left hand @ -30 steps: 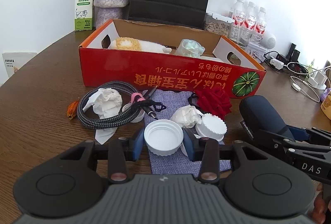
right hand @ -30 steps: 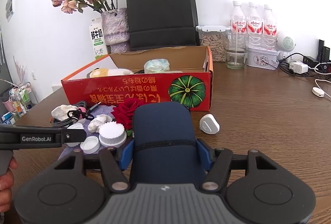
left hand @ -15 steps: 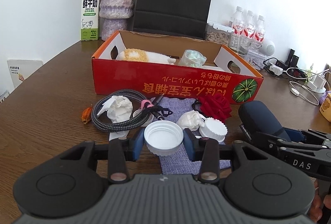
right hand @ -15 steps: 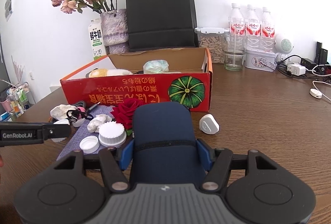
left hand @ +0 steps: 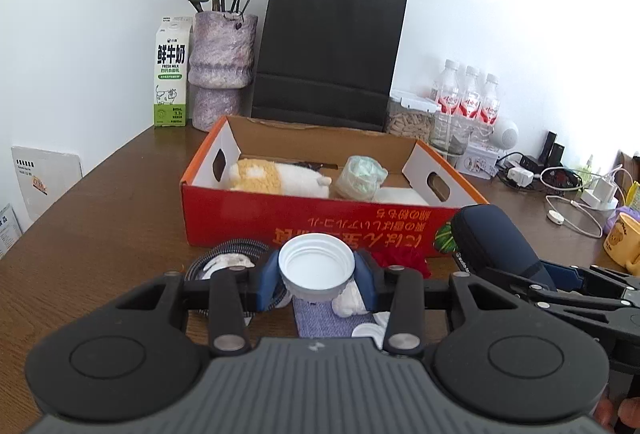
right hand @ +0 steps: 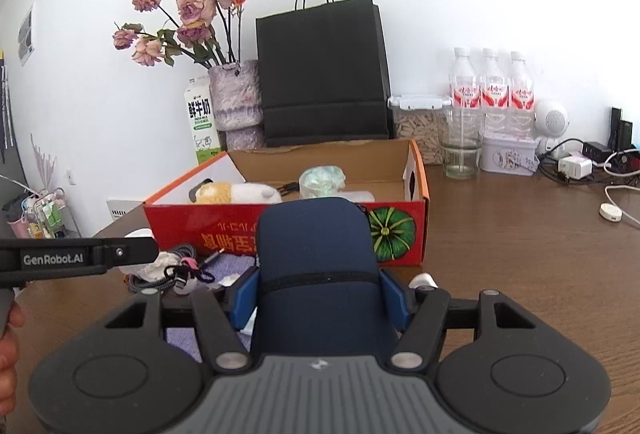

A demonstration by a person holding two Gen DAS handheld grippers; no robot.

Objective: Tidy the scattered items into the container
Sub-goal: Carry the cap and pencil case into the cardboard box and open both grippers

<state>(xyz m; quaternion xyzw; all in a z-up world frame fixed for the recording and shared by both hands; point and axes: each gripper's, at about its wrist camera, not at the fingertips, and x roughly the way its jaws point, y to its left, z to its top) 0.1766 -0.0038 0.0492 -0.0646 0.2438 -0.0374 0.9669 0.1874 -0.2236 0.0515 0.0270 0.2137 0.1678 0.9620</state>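
Item one, white jar lid (left hand: 316,270): clamped rim-up between the blue pads of my left gripper (left hand: 317,284), which I had lifted off the grey cloth (left hand: 316,322) until the lid showed against the front wall of the red cardboard box (left hand: 256,213), short of its rim. Item two, navy zip case (right hand: 318,266): gripped across its width by my right gripper (right hand: 320,298), raised alike, just in front of the box's pumpkin-printed corner. Both loads had cleared the table, so I judged the carry to the box under way, with neither yet over the opening. Already in the box: a plush toy (left hand: 276,175) and a pale wrapped bundle (left hand: 360,177). Left in front of the box: braided cable (left hand: 236,250), red fabric rose (left hand: 400,260), crumpled tissue, perhaps more, hidden below my grippers.
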